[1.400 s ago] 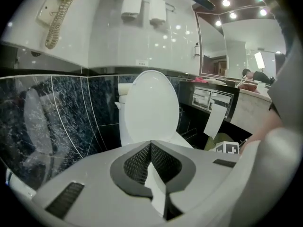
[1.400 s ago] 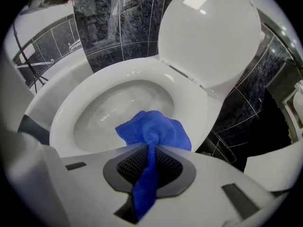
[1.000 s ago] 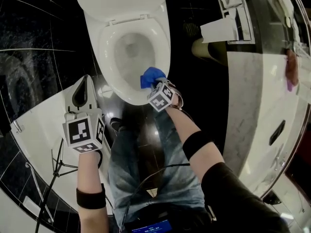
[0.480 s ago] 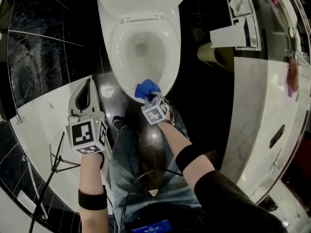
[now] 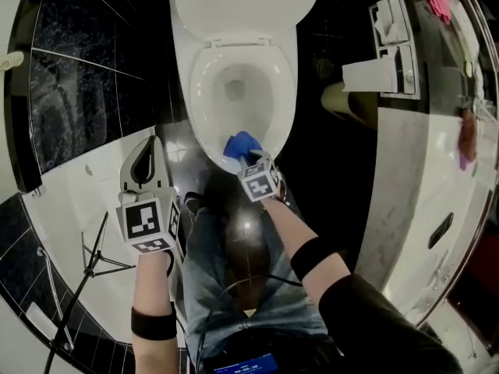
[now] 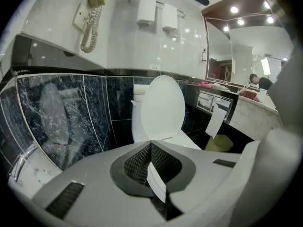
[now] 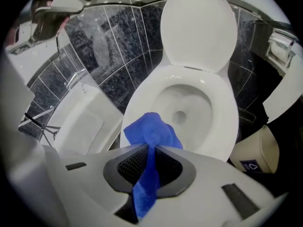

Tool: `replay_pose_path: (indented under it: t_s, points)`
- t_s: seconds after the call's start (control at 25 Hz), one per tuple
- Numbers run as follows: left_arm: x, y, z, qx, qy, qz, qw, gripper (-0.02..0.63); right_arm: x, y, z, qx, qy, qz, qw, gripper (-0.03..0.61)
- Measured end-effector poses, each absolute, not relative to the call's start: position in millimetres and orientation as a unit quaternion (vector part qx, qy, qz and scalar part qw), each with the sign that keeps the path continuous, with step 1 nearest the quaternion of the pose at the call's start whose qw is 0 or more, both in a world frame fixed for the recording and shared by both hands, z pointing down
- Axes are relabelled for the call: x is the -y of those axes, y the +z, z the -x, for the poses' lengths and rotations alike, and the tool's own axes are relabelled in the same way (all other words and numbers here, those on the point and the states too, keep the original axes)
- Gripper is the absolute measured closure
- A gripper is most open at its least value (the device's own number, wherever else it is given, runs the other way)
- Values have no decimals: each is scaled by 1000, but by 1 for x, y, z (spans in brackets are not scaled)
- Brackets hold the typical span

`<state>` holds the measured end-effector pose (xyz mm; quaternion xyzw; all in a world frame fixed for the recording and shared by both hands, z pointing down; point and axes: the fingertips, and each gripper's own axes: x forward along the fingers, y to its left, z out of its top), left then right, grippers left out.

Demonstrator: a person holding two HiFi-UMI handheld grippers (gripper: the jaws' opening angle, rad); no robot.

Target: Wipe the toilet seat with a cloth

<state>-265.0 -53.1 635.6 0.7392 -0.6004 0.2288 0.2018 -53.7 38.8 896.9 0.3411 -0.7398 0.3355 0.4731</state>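
Over the glossy oval seat [image 5: 201,111], right claw [image 7: 150,151] pinches plush blue cloth [image 7: 150,129].

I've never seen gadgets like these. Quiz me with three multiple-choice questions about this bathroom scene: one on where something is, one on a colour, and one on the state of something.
1. Where is the cloth that the right hand-held gripper holds?
A. On the counter
B. At the front edge of the toilet seat
C. On the floor

2. What colour is that cloth?
A. Blue
B. White
C. Yellow

3. How does the toilet lid stand?
A. Shut over the bowl
B. Taken off and lying on the floor
C. Raised

Answers:
1 B: the head view shows the cloth bunched over the seat's front edge, just ahead of the gripper.
2 A: it shows bright blue in both the head view and the right gripper view.
3 C: the lid stands up behind the open bowl.
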Motion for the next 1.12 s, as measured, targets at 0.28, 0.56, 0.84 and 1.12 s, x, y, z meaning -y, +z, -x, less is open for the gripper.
replay_pose_path:
  t_s: [0.28,0.56,0.84,1.12]
  points:
    - [82,638,248,603,215,-744,192,613,101,851,37,764,268,-429,401,509]
    - [102,651,244,608,222,-737,193,613,219,853,27,763,230,-476,371,509]
    - [109,680,258,628,225,-720,190,613,272,895,25,752,210,-483,395,508]
    - [105,692,278,643,231,-704,194,613,293,924,46,750,210,-477,408,508]
